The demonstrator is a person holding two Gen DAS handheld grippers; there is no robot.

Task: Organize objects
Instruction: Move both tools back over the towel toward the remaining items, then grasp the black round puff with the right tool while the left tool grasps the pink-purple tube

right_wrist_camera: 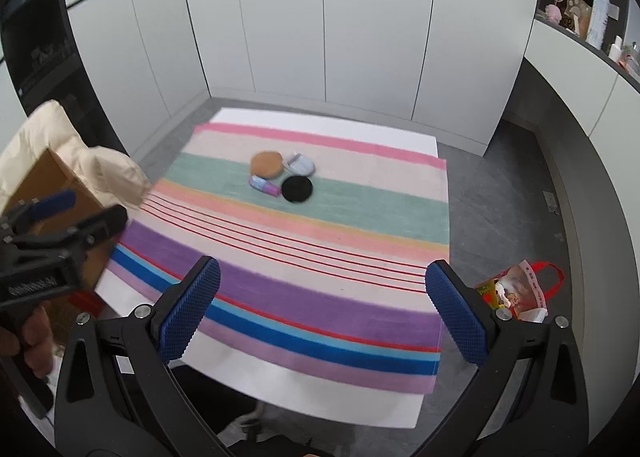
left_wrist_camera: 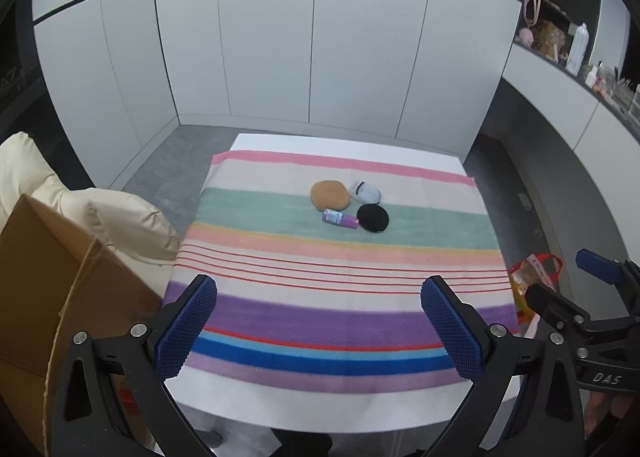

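Both grippers are held low over the near edge of the counter [left_wrist_camera: 256, 413], which is covered by a striped cloth [left_wrist_camera: 340, 313]. The left gripper [left_wrist_camera: 319, 331] has its jaws spread wide with nothing between them, only the purple and blue bands of the cloth showing in the gap. The right gripper [right_wrist_camera: 323, 311] is the same: jaws wide apart and empty, the cloth's near stripes between them. Well ahead of both sets of jaws, out on the green band, four small things lie in a tight cluster: a tan round pad [left_wrist_camera: 330, 195], a pale oval case [left_wrist_camera: 365, 191] just beside it on the right, a small purple bottle [left_wrist_camera: 340, 218] lying on its side in front of the pad, and a black round disc [left_wrist_camera: 372, 218] touching the bottle's right end. Off to the left of the left jaws an open cardboard box [left_wrist_camera: 44, 289] stands close by, with a cream padded jacket [left_wrist_camera: 120, 217] behind it. To the right of the right jaws a red-handled plastic bag [right_wrist_camera: 520, 289] sits on the grey floor [right_wrist_camera: 500, 197] beside the counter.
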